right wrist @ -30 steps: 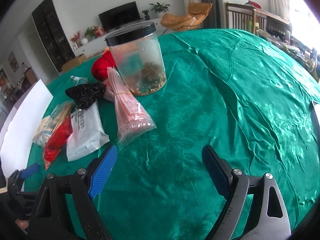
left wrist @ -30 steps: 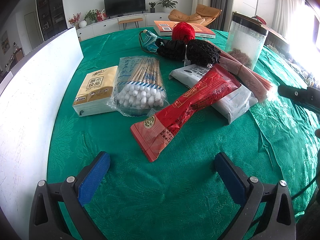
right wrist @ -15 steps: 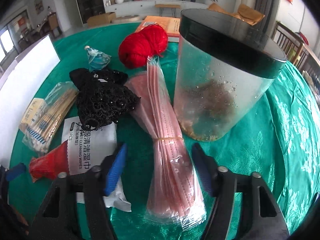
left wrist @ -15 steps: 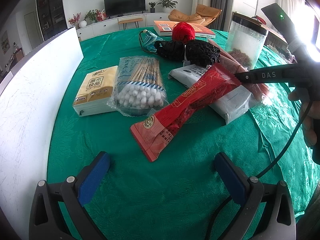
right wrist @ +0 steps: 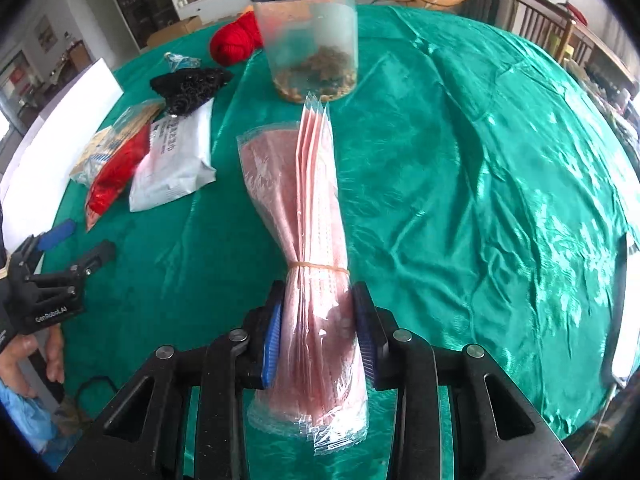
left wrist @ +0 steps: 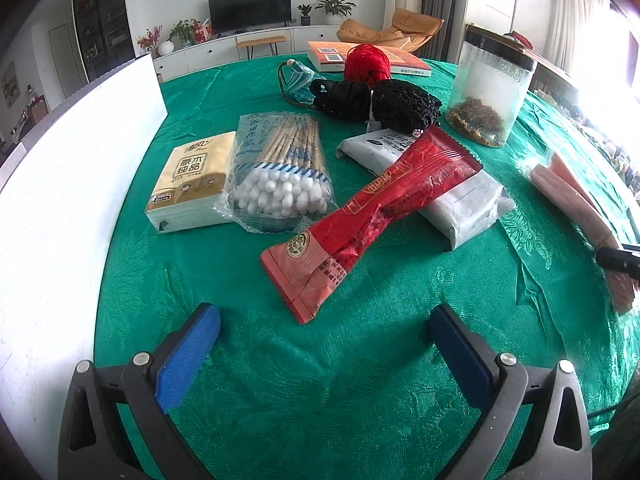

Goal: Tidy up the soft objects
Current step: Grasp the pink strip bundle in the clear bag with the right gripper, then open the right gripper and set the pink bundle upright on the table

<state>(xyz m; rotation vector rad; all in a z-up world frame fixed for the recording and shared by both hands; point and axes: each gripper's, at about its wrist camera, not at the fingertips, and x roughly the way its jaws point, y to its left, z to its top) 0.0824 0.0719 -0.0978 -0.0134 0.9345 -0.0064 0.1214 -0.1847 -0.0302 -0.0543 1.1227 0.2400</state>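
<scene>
Right gripper (right wrist: 318, 334) clamped on the pink mask bundle (right wrist: 308, 216), blue pads (right wrist: 272, 344) squeezing it just below the rubber band, jaws just drawn in around it. Bundle sealed in clear plastic, stretching away from the pads toward the clear jar (right wrist: 308, 36) with the black lid, far tip nearly at the jar's base. Hard to say whether lifted or resting on the green tablecloth (right wrist: 480, 160).

Left gripper (left wrist: 324, 336) hovering over bare cloth, fingers wide apart, nothing between them. Just past it, a red snack packet (left wrist: 372, 220) lying slantwise across a white wipes pack (left wrist: 460, 208). Left of those, a cotton swab bag (left wrist: 280, 172) leaning on a yellow tissue pack (left wrist: 192, 180). Further back, a black knit thing (left wrist: 400, 104), red yarn ball (left wrist: 367, 65), a teal mask (left wrist: 298, 84) and an orange book (left wrist: 332, 54). White board (left wrist: 60, 184) standing along the left edge of the table.
</scene>
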